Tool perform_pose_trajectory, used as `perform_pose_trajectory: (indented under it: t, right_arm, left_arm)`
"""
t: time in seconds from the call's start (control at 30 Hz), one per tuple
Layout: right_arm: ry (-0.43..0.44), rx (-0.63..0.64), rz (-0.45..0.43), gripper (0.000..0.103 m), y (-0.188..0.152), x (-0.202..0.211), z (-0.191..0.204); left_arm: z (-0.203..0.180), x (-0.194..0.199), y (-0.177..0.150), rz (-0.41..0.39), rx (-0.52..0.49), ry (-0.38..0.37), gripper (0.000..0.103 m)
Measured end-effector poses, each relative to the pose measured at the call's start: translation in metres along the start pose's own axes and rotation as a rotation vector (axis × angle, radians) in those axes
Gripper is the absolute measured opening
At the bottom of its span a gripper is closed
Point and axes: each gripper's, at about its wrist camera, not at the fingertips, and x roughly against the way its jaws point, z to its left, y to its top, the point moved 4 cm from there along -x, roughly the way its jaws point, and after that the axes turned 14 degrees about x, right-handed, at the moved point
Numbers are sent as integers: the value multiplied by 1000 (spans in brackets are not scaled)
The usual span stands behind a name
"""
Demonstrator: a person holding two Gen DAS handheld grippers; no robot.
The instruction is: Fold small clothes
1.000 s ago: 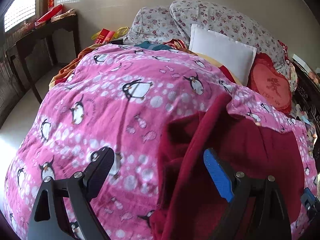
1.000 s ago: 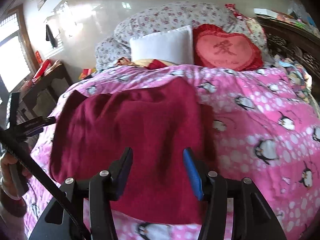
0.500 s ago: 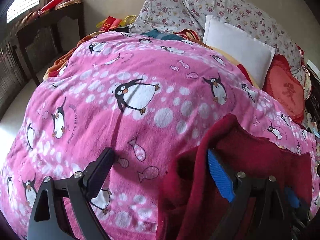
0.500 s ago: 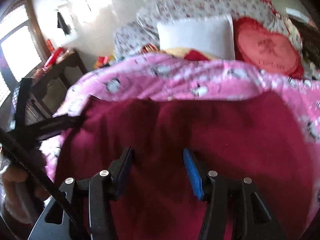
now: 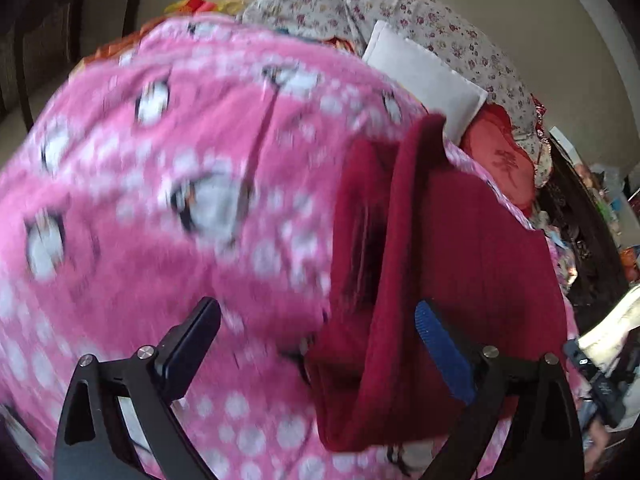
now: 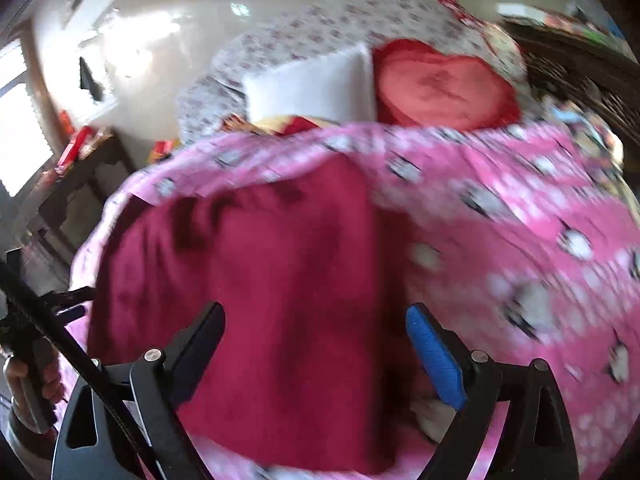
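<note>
A dark red garment (image 6: 260,280) lies on the pink penguin blanket (image 6: 520,240). In the left wrist view it (image 5: 460,240) lies to the right, with its near left edge bunched into a raised fold. My left gripper (image 5: 316,344) is open, its jaws wide apart, with the fold's lower end between the fingers. My right gripper (image 6: 316,344) is open, jaws wide apart, low over the garment's near edge. Both views are blurred by motion.
A white pillow (image 6: 312,84), a red heart cushion (image 6: 440,88) and floral pillows (image 5: 440,32) lie at the head of the bed. A dark wooden table (image 6: 80,184) stands at the left. Dark carved furniture (image 5: 580,220) borders the right side.
The right gripper's jaws have opened much wider and it has shifted over the garment. The left gripper has moved right and closer to the bunched edge. Both are moving fast.
</note>
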Motion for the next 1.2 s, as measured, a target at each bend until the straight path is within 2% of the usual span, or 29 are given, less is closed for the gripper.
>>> perform_pose_trajectory:
  t: [0.1, 0.23, 0.37, 0.53, 0.57, 0.67, 0.73, 0.8, 0.93, 0.97, 1.07, 1.13, 1.2]
  right_arm:
    - [2, -38, 13, 95, -19, -2, -15]
    - [90, -101, 5, 95, -30, -11, -20]
    - [158, -160, -9, 95, -29, -15, -16]
    - [119, -123, 1, 95, -23, -15, -8]
    - [61, -117, 10, 95, -21, -13, -11]
    - [-65, -104, -87, 95, -2, 12, -15]
    - [-48, -96, -142, 95, 20, 25, -3]
    - [35, -52, -161, 95, 45, 25, 25]
    - [256, 22, -96, 95, 86, -11, 110]
    - [286, 55, -79, 95, 94, -22, 131]
    - [295, 177, -28, 95, 115, -59, 202]
    - [318, 202, 6, 95, 124, -79, 234]
    - [331, 236, 76, 95, 128, -102, 261]
  left_arm:
    - [-4, -11, -20, 40, -25, -19, 98]
    - [-18, -23, -32, 21, -106, 38, 99]
    - [-23, -27, -32, 38, -82, 23, 99]
    - [-23, -33, -29, 42, -57, 25, 98]
    - [-24, -33, -28, 39, -52, 23, 98]
    - [-17, -28, -30, 35, -45, 9, 98]
    - [-8, -23, -34, 28, -30, -1, 98]
    - [-1, -17, -40, 11, -2, -10, 98]
    - [7, -8, -54, -32, 28, -25, 98]
    - [9, -6, -56, -47, 29, -32, 98]
    - [13, -4, -59, -53, 24, -56, 98]
    - [17, -3, -60, -58, 40, -85, 100]
    - [22, -2, -60, -49, 59, -129, 103]
